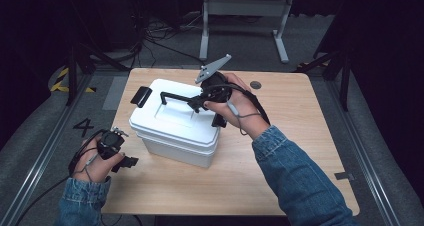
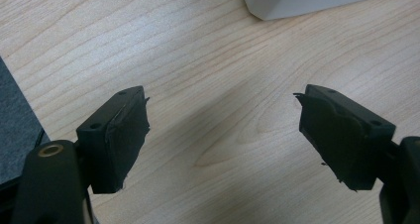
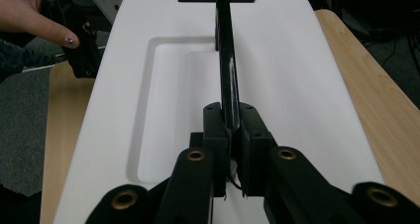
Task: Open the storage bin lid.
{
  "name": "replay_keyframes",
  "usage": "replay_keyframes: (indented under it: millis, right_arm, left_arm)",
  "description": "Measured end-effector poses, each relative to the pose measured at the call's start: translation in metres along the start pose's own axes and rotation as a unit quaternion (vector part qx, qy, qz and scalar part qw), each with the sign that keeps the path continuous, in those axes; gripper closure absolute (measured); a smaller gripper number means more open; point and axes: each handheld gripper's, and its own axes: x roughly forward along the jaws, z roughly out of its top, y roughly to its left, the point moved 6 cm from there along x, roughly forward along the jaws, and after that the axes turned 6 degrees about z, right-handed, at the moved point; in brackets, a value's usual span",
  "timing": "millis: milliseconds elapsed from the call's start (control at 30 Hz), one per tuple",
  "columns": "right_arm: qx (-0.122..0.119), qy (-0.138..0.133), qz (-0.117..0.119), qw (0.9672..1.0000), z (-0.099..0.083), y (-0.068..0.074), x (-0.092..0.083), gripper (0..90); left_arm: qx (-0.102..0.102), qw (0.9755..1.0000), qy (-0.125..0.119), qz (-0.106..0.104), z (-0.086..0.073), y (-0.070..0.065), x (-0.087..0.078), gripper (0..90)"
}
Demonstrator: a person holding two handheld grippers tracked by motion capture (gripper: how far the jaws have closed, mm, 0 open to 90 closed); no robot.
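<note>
A white lidded box (image 1: 175, 126) sits near the middle of the wooden worktop (image 1: 280, 151), with a black carrying handle (image 1: 176, 97) raised over its lid and a black latch (image 1: 141, 96) at its far left end. The right tongs (image 1: 196, 104) are closed tight on that handle near its right end; in the right gripper view the two black pads (image 3: 217, 135) press the thin bar from both sides, with the recessed lid stretching away beneath. The box's right-end latch is mostly hidden behind the person's right hand (image 1: 235, 106) (only a dark scrap shows below it). A grey three-cornered plate (image 1: 212, 68) sticks up above the right tongs.

The left tongs (image 1: 131, 162) hover just beside the box's near left corner, low over the worktop; the left gripper view shows the jaws spread wide with nothing between them but bare wood grain, and just a cut-off corner of the white box at the top edge. The left hand (image 1: 95, 163) wraps the tool's body, hiding much of it.

On the grey floor to the left a painted "4" (image 1: 83, 126) can be read; I make out no label on the box itself
</note>
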Motion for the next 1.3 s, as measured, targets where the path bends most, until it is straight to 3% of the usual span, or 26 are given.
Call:
replay_keyframes:
  millis: [300, 533, 967, 1300]
  right_arm:
    - [-0.008, -0.022, -0.012, 0.9996, 0.005, 0.004, -0.021, 85.2]
    - [-0.010, -0.019, -0.022, 0.9995, 0.000, 0.002, -0.034, 85.2]
    - [0.006, -0.032, -0.044, 0.9985, -0.025, -0.005, -0.072, 85.2]
    - [0.028, -0.039, -0.070, 0.9964, -0.060, -0.015, -0.108, 85.2]
  left_arm:
    - [0.005, 1.0000, 0.000, 0.007, 0.000, 0.002, 0.000, 19.8]
    - [0.001, 1.0000, 0.005, -0.002, 0.000, -0.001, 0.001, 19.8]
    - [0.001, 1.0000, 0.004, 0.003, 0.000, 0.000, 0.001, 19.8]
    - [0.000, 1.0000, 0.004, 0.004, 0.000, 0.000, 0.002, 19.8]
